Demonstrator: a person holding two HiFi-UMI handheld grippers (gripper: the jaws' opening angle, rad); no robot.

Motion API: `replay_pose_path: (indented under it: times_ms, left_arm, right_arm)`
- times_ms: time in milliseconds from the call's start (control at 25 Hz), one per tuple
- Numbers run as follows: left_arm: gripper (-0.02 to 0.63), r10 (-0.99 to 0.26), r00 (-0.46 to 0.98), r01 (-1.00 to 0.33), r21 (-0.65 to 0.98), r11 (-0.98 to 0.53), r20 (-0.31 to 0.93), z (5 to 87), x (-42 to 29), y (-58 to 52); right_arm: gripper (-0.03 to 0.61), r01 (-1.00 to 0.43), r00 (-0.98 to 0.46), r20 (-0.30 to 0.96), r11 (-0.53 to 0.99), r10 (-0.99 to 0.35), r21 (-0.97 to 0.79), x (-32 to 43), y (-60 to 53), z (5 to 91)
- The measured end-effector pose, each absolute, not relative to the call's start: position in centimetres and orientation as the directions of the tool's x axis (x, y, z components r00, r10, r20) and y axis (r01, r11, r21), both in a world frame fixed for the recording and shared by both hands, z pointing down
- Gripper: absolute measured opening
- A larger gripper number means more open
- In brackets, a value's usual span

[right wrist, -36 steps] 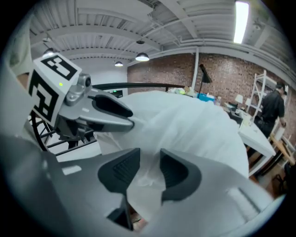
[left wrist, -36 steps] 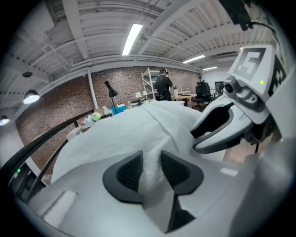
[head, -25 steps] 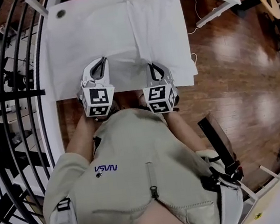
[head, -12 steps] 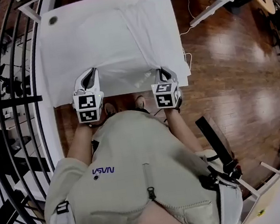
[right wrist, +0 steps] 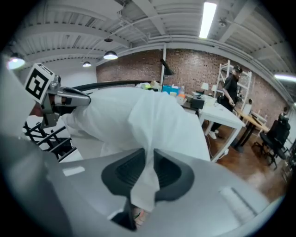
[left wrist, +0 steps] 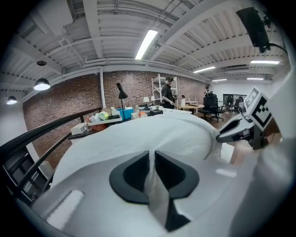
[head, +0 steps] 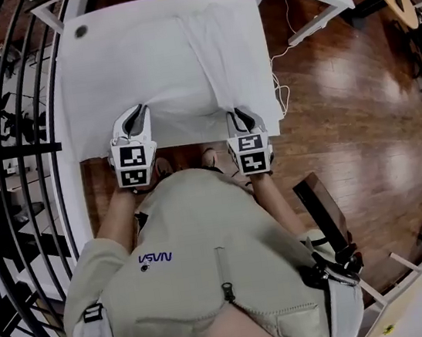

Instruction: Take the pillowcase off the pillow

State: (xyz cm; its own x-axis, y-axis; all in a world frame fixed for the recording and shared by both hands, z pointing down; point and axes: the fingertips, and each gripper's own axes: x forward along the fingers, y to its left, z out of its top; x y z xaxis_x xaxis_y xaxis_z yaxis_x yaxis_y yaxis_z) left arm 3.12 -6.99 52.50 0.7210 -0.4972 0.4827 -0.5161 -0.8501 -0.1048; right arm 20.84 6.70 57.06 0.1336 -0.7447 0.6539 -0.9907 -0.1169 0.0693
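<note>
Covering most of the white worktop in the upper middle of the head view, the pillowcase lies flat with its long axis running left to right across the frame and its near long edge along the worktop's edge closest to the person. It is plain white cloth, matte and soft. It lies smooth over the left half. A raised crease runs from the far edge down toward the lower right, and small wrinkles gather along the near edge between the two tools. White on white, the pillow cannot be told apart from its cover in any view. The right end of the cloth hangs a little past the worktop's corner over the glossy brown wooden floor. Black curved railing bars fill the left side of the frame.

The left tool sits at the near edge, left of centre. Its dark jaws stand close together with a thin fold of the pillowcase pinched between them, and they have just been easing apart. The right tool sits at the same edge toward the right. It grips a thicker pleat that passes between its jaws and hangs out below them, and its jaws have likewise just been opening a little.
</note>
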Motion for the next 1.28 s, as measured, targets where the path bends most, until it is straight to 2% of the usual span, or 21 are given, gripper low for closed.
replay_pose_path:
  times_ms: [120, 240, 360, 480, 680, 1000, 1280]
  left_arm:
    - [0.052, -0.520, 0.723, -0.532, -0.113, -0.839, 0.454, 50.9, 3.6, -6.8]
    - [0.026, -0.548, 0.737, -0.549, -0.121, -0.827, 0.395, 48.6, 4.7, -6.2]
    - [0.026, -0.558, 0.749, -0.550, -0.136, -0.824, 0.358, 46.7, 6.3, -5.7]
    - [0.056, -0.572, 0.745, -0.560, -0.143, -0.816, 0.343, 45.4, 7.7, -5.7]
    - [0.151, -0.561, 0.745, -0.532, -0.184, -0.826, 0.362, 44.7, 9.1, -6.9]
    - [0.194, -0.482, 0.811, -0.442, -0.193, -0.876, 0.332, 43.1, 12.3, -13.1]
    - [0.232, -0.395, 0.846, -0.357, -0.170, -0.918, 0.359, 43.7, 17.7, -18.8]
  right_arm:
    - [0.074, -0.997, 0.073, 0.610, -0.060, -0.789, 0.041, 20.1, 6.7, 55.2]
    - [0.074, -1.000, 0.000, 0.524, 0.015, -0.852, 0.025, 19.2, 6.4, 52.6]
    - [0.074, -0.999, -0.036, 0.431, 0.046, -0.902, 0.014, 19.5, 6.0, 49.9]
    - [0.074, -0.999, -0.044, 0.376, 0.052, -0.925, 0.010, 20.9, 5.2, 47.9]
    - [0.074, -0.999, -0.031, 0.356, 0.038, -0.934, 0.013, 22.9, 2.9, 47.2]
    - [0.074, -0.998, 0.042, 0.341, -0.026, -0.939, 0.051, 23.0, -1.3, 45.1]
    - [0.074, -0.990, 0.112, 0.355, -0.075, -0.928, 0.116, 24.2, -4.9, 42.6]
